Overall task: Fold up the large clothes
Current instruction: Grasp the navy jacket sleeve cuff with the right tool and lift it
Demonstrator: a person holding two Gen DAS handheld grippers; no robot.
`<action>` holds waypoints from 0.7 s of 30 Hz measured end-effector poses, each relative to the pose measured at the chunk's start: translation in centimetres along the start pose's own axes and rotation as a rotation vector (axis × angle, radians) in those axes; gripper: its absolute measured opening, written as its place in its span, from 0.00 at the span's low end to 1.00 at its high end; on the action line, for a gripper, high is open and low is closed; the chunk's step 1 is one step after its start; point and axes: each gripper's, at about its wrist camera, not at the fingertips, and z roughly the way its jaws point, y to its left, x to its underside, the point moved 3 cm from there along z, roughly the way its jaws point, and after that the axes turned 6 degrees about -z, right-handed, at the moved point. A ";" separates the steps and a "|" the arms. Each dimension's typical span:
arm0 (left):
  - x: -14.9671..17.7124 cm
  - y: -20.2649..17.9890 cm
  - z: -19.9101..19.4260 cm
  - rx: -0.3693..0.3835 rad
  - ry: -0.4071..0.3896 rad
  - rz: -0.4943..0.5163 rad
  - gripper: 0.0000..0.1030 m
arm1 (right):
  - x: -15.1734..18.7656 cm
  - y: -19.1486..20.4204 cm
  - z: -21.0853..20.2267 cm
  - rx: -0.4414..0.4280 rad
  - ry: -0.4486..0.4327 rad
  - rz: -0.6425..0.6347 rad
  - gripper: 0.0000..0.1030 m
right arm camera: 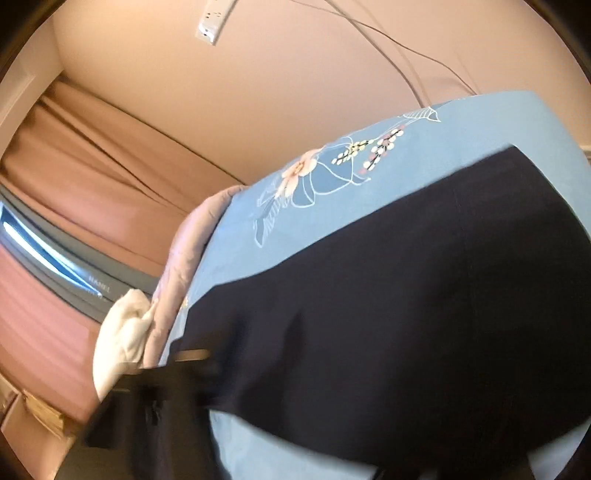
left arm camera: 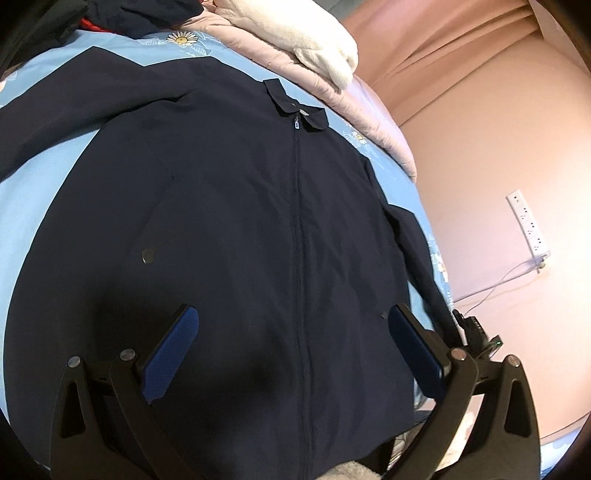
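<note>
A navy zip-up jacket lies front up and spread flat on a light blue bedsheet, collar at the far end. My left gripper hovers over its lower front, open, with the blue pads either side of the zipper and nothing between them. The jacket's right sleeve runs down the bed's right edge to a black part of my right gripper. The right wrist view is blurred. Navy cloth fills its lower half and hides the right fingers.
A pink quilt and a white plush blanket are piled at the bed's far right. Beyond the bed's right edge are a pink wall, a curtain and a power strip with cables. Dark clothes lie far left.
</note>
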 end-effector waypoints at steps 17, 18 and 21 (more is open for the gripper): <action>-7.3 5.8 -3.3 -0.056 -0.125 -0.018 1.00 | 8.0 37.7 0.8 -0.077 -0.010 -1.047 0.05; -7.4 6.3 -3.4 -0.053 -0.128 -0.027 1.00 | 10.2 39.3 1.6 -0.079 0.004 -1.114 0.05; -7.3 8.2 -4.2 -0.052 -0.137 -0.061 1.00 | 19.9 43.0 4.4 -0.060 0.071 -1.390 0.05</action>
